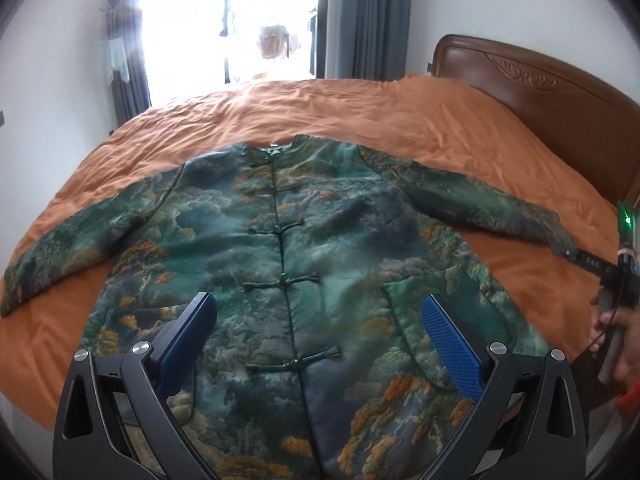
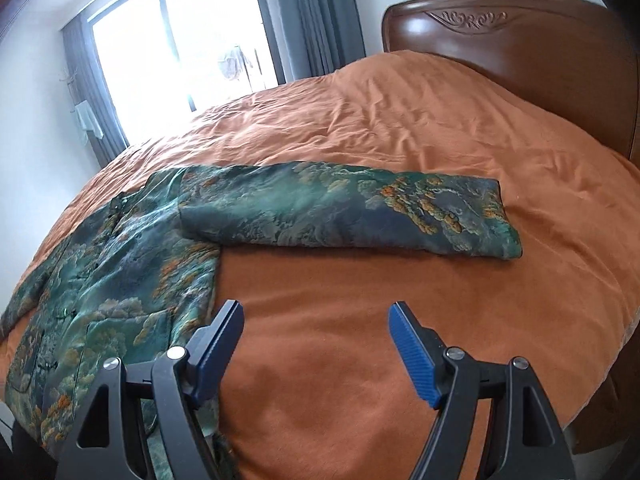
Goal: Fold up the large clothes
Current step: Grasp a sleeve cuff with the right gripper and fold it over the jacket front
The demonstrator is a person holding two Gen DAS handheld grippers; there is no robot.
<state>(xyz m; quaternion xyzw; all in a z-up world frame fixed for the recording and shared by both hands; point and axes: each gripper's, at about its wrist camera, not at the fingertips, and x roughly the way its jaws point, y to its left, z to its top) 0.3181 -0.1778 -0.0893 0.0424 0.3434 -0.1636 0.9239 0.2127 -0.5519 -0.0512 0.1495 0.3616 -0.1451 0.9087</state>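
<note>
**Jacket laid flat, both grippers empty; right sleeve lies ahead of right gripper**

Bedroom, window behind; orange bedspread [image 2: 400,128] carries the jacket [image 1: 288,272], front up, buttoned, collar toward twelve o'clock, both sleeves spread sideways.

Left gripper [image 1: 318,322] hovers over the jacket's lower front, jaws wide apart, holding nothing. Right gripper [image 2: 316,320] stands over bare bedspread beside the jacket's side edge, jaws likewise wide and empty.

Right sleeve [image 2: 352,212] runs from nine to three across the right wrist view, its cuff at about one o'clock from the right gripper, clearly the nearer tool for folding it inward.

Left wrist view alone shows the left sleeve [image 1: 72,252], the button line and the person's right hand [image 1: 624,344]; right wrist view alone shows the cuff's end clearly.
</note>
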